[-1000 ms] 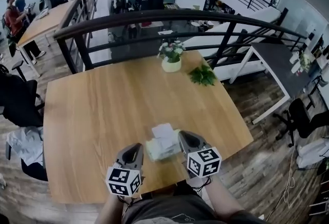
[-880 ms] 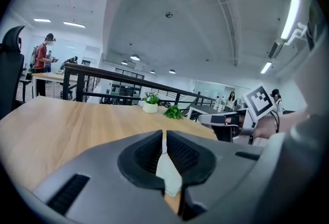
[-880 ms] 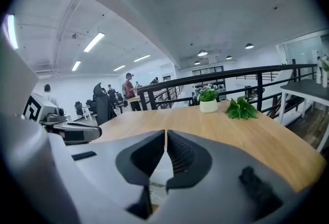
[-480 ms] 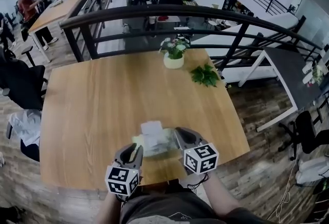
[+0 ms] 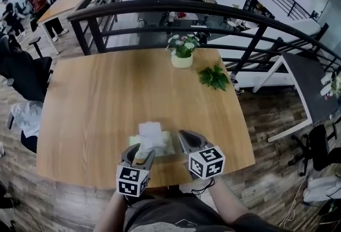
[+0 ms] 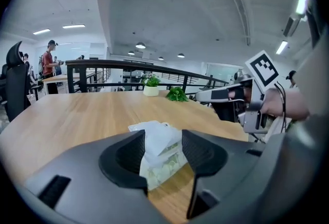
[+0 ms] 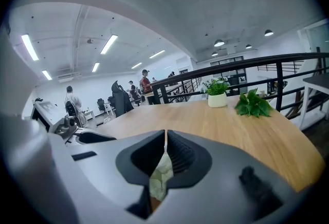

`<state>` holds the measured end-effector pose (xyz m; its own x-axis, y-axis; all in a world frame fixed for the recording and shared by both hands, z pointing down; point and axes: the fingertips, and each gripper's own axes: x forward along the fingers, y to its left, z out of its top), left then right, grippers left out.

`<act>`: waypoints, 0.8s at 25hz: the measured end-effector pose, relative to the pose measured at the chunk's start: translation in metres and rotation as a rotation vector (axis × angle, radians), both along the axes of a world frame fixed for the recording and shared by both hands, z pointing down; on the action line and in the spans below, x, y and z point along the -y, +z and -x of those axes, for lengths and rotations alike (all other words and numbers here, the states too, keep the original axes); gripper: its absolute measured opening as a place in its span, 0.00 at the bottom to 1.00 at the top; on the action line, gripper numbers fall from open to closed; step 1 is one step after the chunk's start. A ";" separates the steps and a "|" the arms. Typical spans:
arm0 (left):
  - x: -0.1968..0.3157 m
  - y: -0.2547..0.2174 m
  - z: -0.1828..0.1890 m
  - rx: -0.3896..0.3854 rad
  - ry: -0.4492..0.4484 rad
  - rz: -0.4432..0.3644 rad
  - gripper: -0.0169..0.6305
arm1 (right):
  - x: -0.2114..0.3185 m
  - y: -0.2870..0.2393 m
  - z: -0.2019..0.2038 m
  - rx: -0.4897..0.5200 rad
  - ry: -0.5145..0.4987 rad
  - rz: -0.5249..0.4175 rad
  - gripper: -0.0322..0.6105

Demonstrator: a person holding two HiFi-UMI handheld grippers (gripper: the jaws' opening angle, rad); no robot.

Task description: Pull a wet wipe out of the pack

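Note:
The pale green wet wipe pack point(image 5: 160, 147) lies near the table's front edge, and a white wipe point(image 5: 149, 132) sticks up from its top. My left gripper point(image 5: 142, 150) sits at the pack's near left side. Its jaws have just been opening. In the left gripper view the pack point(image 6: 167, 164) and the wipe point(image 6: 157, 138) stand between the spread fingers of the left gripper point(image 6: 163, 141), untouched by the pads. My right gripper point(image 5: 181, 136) is shut on the pack's right edge, and the right gripper view shows the pack's pale green film point(image 7: 161, 175) pinched in the right gripper point(image 7: 165, 138).
A white pot of flowers point(image 5: 182, 58) and a sprig of green leaves point(image 5: 214, 77) stand at the wooden table's point(image 5: 96, 103) far side. Behind it runs a black railing point(image 5: 160, 13). A dark chair point(image 5: 21, 74) stands at the left. People stand at a desk far left.
My left gripper has moved right and down to the pack, and its jaws have spread around it. The right gripper keeps its hold on the pack's edge.

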<state>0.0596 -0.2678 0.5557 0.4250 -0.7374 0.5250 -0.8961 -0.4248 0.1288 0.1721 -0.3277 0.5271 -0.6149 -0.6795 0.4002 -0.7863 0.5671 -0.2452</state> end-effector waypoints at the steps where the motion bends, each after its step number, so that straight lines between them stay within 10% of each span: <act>1: 0.002 0.002 -0.001 0.011 -0.013 -0.007 0.36 | 0.000 0.001 -0.001 -0.002 -0.010 0.002 0.09; 14: 0.015 0.022 0.007 0.148 -0.206 0.021 0.34 | -0.008 0.015 0.007 0.004 -0.178 0.040 0.09; 20: 0.015 0.016 0.025 0.172 -0.296 0.000 0.08 | -0.015 0.024 0.015 -0.021 -0.251 0.056 0.09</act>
